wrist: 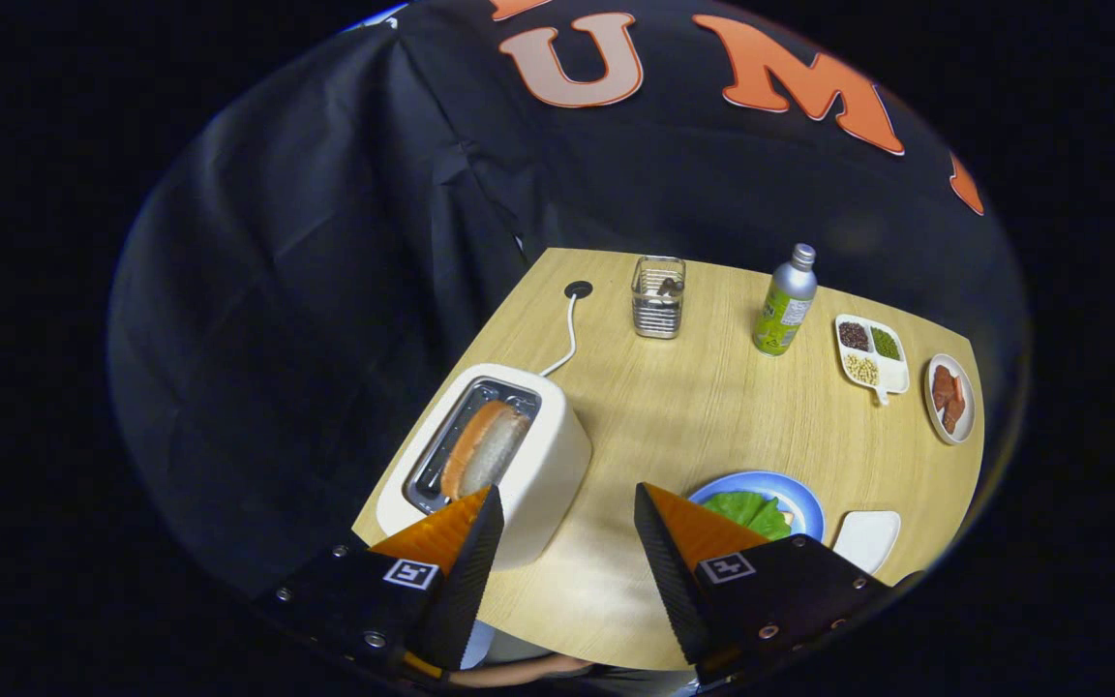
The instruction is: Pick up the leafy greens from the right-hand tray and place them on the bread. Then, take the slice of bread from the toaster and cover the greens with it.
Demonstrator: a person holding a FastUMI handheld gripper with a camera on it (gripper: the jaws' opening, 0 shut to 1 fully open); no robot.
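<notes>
Spread fingers [482,528] empty; bread [483,448] in toaster [557,465], greens [746,509] on plate [804,503].

Gripper [567,508] held above the worktop [674,416], fingers wide apart, nothing between them. Just ahead of the left finger, white toaster [519,465] with bread slice [485,447] upright in its slot. Beside the right finger, leafy greens [749,510] lying on blue plate [804,499]; empty white tray [867,537] just beside.
</notes>
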